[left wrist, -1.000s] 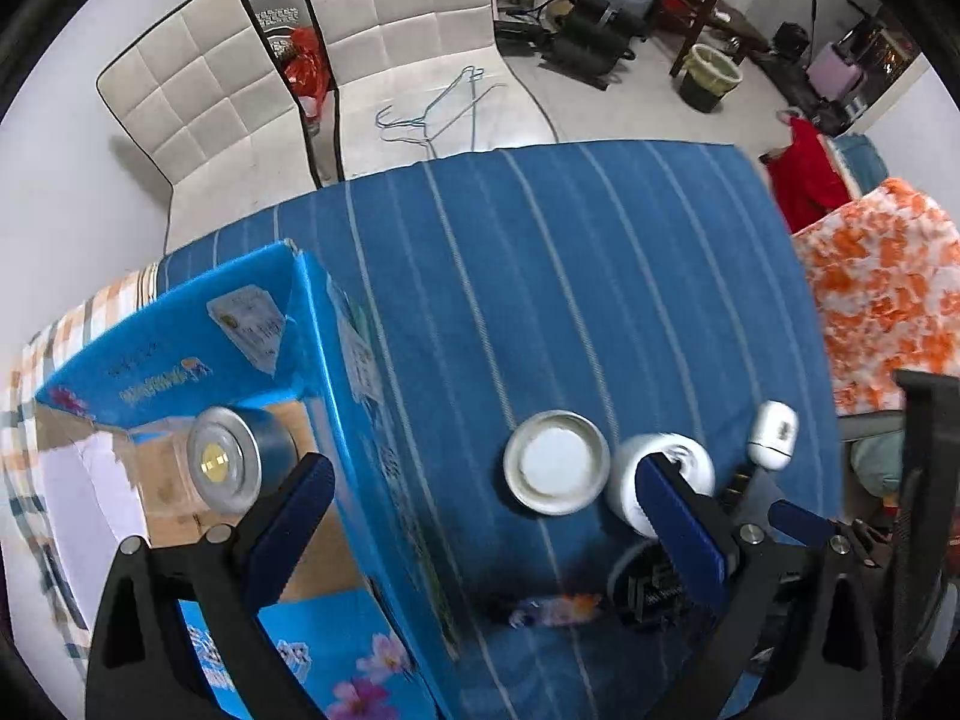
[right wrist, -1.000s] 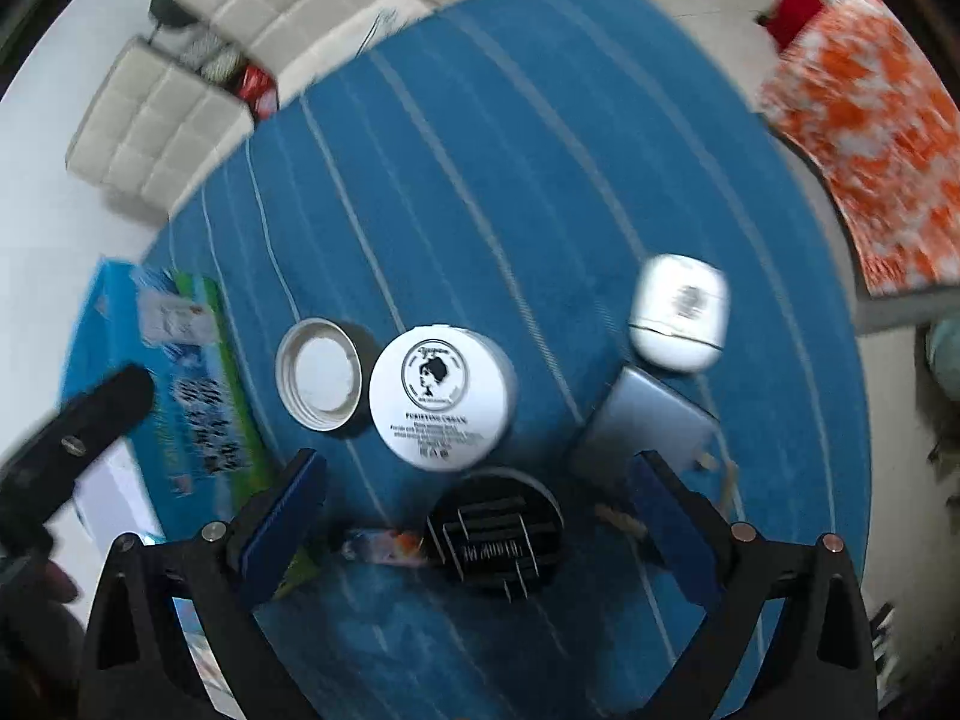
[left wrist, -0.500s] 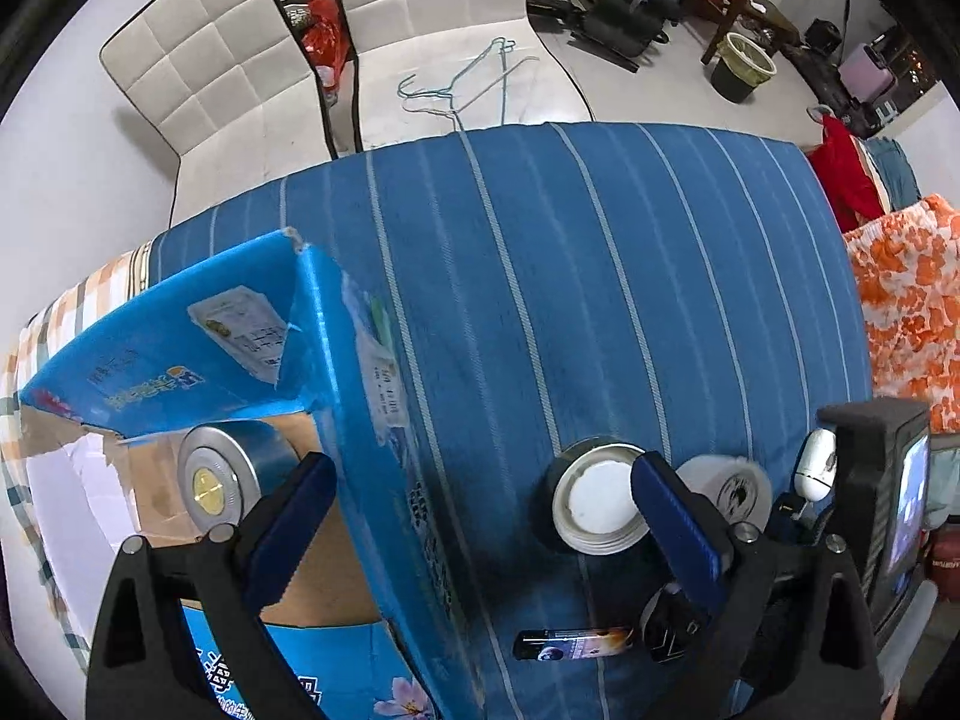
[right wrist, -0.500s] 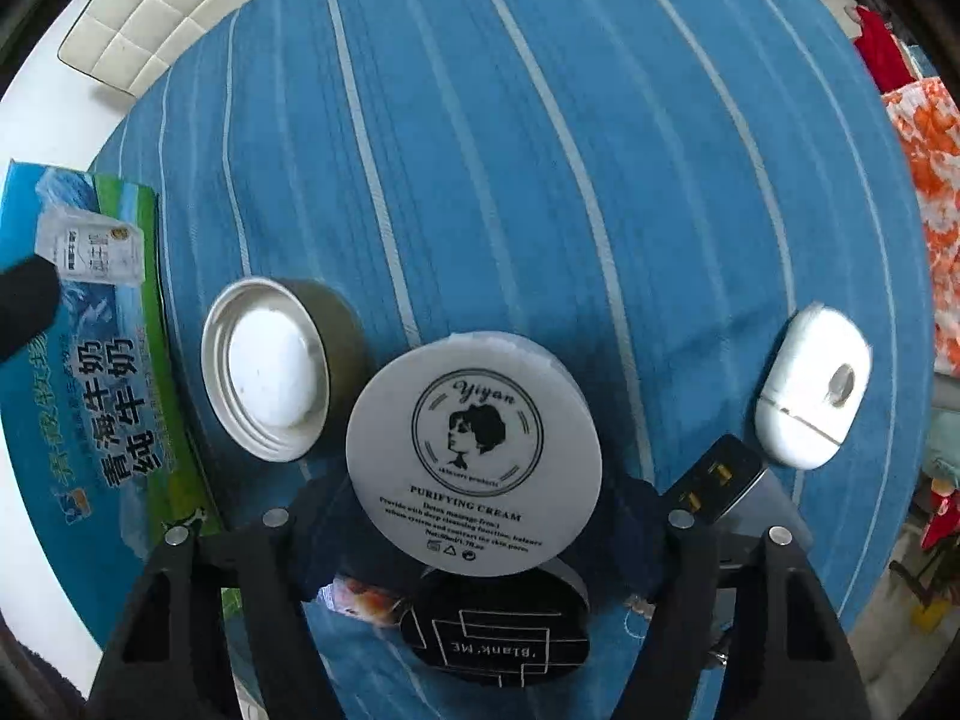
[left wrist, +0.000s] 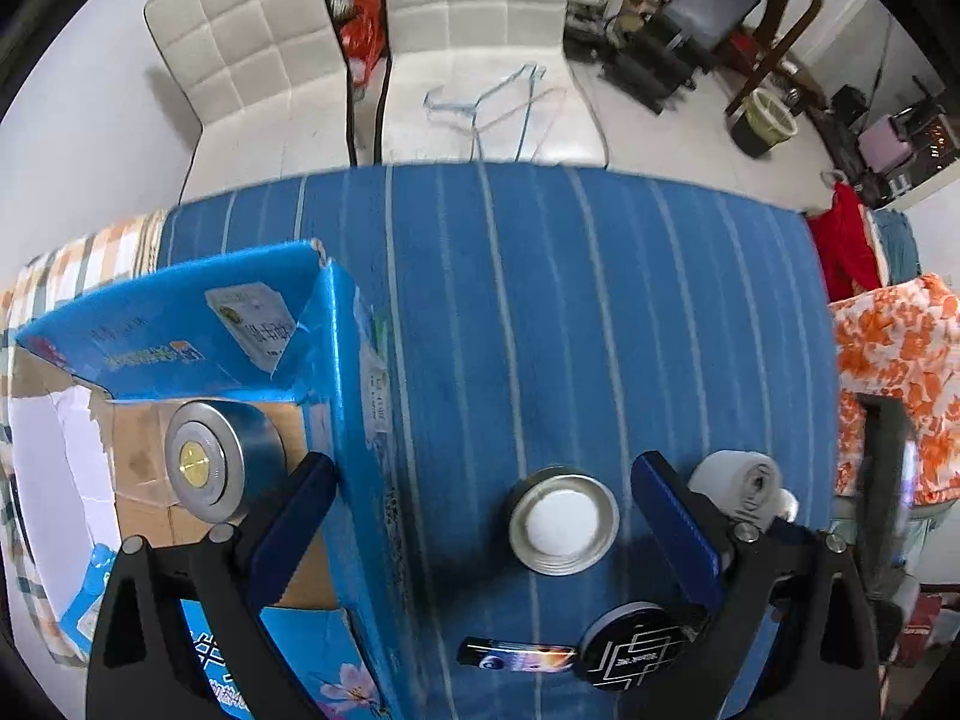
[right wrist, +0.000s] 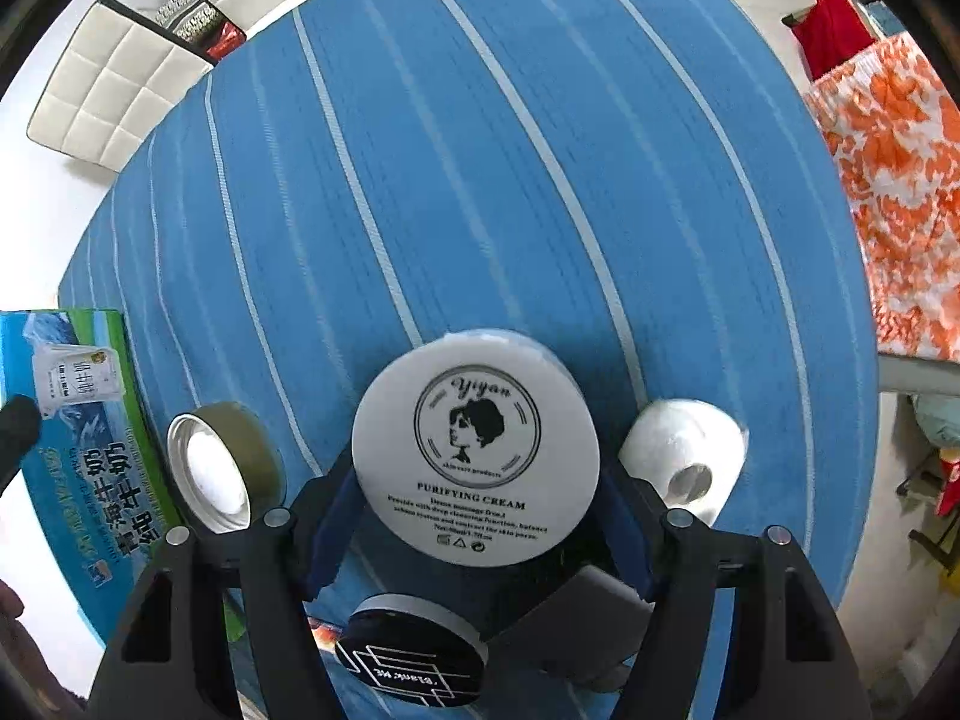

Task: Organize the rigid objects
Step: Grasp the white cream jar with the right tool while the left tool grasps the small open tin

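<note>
The table [right wrist: 540, 150] wears a blue cloth with pale stripes, and white padded chairs [left wrist: 252, 48] stand behind it. My right tool [right wrist: 480, 516] is pinching the white cream jar [right wrist: 476, 450], its blue pads pressed on both sides of it; the jaws have just been closing on it. I think the smooth round wall can slip if I lift fast, and the jar may knock the black tin [right wrist: 414, 654] just below it. My left tool [left wrist: 480, 516] is spread, holding nothing, over the edge of the blue carton [left wrist: 180, 312].
</note>
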Available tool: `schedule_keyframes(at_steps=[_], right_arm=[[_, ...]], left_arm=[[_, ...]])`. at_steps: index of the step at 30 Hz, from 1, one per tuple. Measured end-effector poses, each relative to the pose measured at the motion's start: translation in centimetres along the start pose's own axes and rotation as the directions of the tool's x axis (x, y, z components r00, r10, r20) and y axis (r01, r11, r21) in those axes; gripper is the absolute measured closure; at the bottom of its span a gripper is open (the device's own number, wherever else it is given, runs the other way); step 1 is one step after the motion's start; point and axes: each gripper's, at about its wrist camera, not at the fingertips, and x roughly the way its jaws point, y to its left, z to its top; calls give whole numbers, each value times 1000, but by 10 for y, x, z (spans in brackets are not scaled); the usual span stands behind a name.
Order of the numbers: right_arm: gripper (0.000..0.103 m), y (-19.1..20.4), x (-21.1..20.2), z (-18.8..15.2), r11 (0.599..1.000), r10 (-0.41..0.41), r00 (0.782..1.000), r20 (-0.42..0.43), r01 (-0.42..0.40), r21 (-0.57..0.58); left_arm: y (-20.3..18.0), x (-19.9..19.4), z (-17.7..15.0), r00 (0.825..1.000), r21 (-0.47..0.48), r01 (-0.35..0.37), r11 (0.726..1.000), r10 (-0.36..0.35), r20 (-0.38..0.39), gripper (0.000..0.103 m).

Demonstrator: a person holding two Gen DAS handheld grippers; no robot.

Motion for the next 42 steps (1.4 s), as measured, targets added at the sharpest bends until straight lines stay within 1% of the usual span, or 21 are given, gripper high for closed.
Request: schedule_keyframes(at_steps=[1, 4, 6, 8, 9, 10, 11, 12, 13, 14, 17, 23, 29, 30, 31, 32, 33, 37, 39, 41, 42], right_arm=[[30, -5, 2, 0, 1000, 3, 1000, -2, -3, 0], [30, -10, 3, -6, 1000, -11, 1000, 1, 11, -16], [30, -13, 4, -18, 999, -23, 1000, 4, 23, -28], [30, -9, 4, -25, 999, -19, 1000, 5, 19, -26], [30, -11, 4, -27, 1000, -16, 1000, 5, 16, -22], [30, -13, 3, -27, 1000, -13, 1000, 5, 13, -15], [30, -18, 4, -26, 1000, -7, 1000, 5, 7, -7], [30, -22, 4, -29, 1000, 10, 1000, 5, -10, 9], [30, -26, 3, -31, 1000, 20, 1000, 8, -20, 19], [30, -30, 3, -35, 999, 31, 999, 9, -32, 34], [30, -37, 6, -44, 998, 37, 999, 7, -38, 48], [30, -54, 3, -45, 995, 46, 999, 20, -48, 86], [30, -59, -6, -31, 994, 39, 999, 18, -41, 99], [30, -57, -7, -29, 995, 22, 1000, 17, -23, 95], [30, -58, -6, -29, 996, 7, 1000, 19, -8, 90], [30, -57, -6, -29, 997, -8, 1000, 23, 6, 80], [30, -57, -7, -29, 997, -14, 1000, 27, 12, 72], [30, -60, -11, -33, 998, -13, 999, 33, 11, 65], [30, -63, -12, -34, 998, -18, 999, 33, 16, 67], [29, -61, -14, -31, 997, -22, 999, 35, 19, 73], [29, -61, -13, -29, 997, -24, 999, 37, 21, 78]], left_arm=[[-7, -10, -5, 999, 20, 9, 1000, -9, 35, 3], [-33, -32, -18, 990, 112, -22, 994, 6, 140, 1], [-47, -29, -23, 988, 176, -25, 984, -2, 152, 1], [-51, -1, -23, 998, 194, 28, 981, -37, 46, 1], [-48, 17, -24, 997, 167, 75, 983, -69, -42, 1], [-40, 36, -24, 983, 107, 147, 983, -133, -131, 1], [-34, 48, -25, 975, 74, 145, 987, -130, -181, 1], [-39, 45, -27, 980, 98, 130, 987, -114, -162, 1], [-42, 42, -26, 982, 116, 138, 984, -121, -144, 1], [-45, 42, -24, 978, 118, 164, 979, -146, -148, 1], [-43, 61, -19, 961, 67, 170, 983, -150, -233, 1], [-40, 94, -22, 941, 11, 147, 989, -137, -309, 1], [-44, 108, -19, 952, 15, 114, 993, -105, -288, 2], [-45, 109, -19, 954, 22, 107, 994, -97, -285, 2], [-45, 110, -19, 956, 34, 97, 995, -84, -282, 6], [-47, 113, -21, 955, 58, 77, 995, -57, -289, 20], [-50, 116, -21, 956, 79, 62, 995, -37, -291, 21], [-61, 116, -25, 963, 118, 46, 992, -13, -268, 23], [-64, 115, -27, 966, 121, 28, 992, 4, -259, 27], [-68, 113, -29, 969, 124, 13, 992, 18, -248, 40], [-69, 110, -29, 969, 108, 33, 994, -5, -248, 40]])
